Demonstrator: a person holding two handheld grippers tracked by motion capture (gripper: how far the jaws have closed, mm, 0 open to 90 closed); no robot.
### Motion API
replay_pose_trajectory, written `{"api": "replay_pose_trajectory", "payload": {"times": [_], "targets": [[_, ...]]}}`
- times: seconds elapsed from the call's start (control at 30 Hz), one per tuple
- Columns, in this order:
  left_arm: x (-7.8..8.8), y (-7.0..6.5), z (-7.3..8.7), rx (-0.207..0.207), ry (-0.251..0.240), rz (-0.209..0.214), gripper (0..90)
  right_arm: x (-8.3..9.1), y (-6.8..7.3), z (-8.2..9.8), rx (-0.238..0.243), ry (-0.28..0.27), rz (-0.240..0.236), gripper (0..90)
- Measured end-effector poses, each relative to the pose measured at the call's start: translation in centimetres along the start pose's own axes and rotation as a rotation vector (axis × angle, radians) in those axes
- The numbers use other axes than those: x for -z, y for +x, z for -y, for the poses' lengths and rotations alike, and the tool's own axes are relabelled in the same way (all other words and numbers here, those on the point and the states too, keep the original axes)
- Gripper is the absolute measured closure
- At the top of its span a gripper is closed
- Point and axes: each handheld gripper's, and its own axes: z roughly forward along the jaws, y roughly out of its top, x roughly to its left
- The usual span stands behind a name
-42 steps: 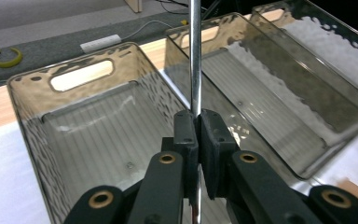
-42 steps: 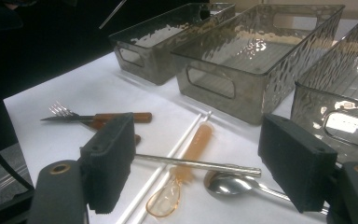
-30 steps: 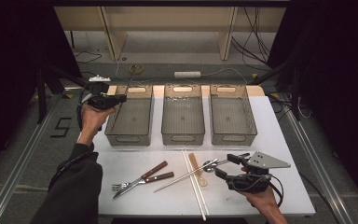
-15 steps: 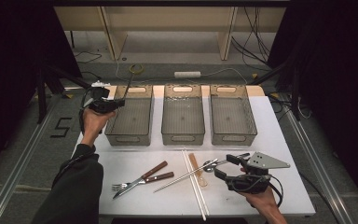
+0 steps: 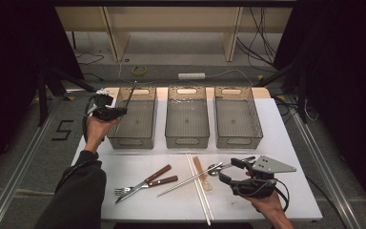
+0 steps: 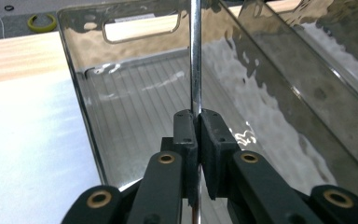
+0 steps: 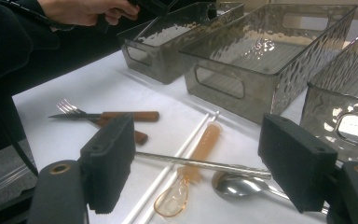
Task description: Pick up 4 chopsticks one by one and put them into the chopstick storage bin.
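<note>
Jaws of the left gripper (image 6: 196, 135) clamp a thin metal rod (image 6: 195, 56), likely a chopstick, which rises upright through the top centre of the left gripper view, over the leftmost of 3 smoky plastic bins (image 5: 134, 119); in the high view this gripper (image 5: 116, 112) sits at that bin's left rim, upper left of the frame; the right gripper (image 5: 229, 169), lower right, gapes wide and grips nothing, poised over a metal spoon (image 7: 235, 184); an amber plastic spoon (image 7: 189, 177), 2 chopsticks (image 5: 198, 186), a fork (image 5: 124, 191) and a knife (image 7: 107, 115) lie on the white table (image 5: 171, 210).
</note>
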Motion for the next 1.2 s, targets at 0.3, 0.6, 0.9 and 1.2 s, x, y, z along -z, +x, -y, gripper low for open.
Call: {"api": "replay_pose_trajectory", "payload": {"times": [0.3,0.6,0.9,1.2], "targets": [[0.8,-0.3,0.2,0.037,-0.005,0.004,70.3,0.0,0.0,0.0,-0.003,-0.002,0.000,28.3],[3.0,-3.3,1.2,-0.004,-0.031,0.077,44.5,0.2,-0.1,-0.1,0.002,-0.004,0.010,28.3],[4.6,-7.9,2.3,-0.070,-0.017,0.183,35.7,0.5,-0.1,-0.3,0.012,-0.010,0.026,28.3],[5.0,-12.8,4.7,-0.190,0.035,0.229,31.5,0.4,-0.1,-0.2,0.011,0.003,0.035,28.3]]}}
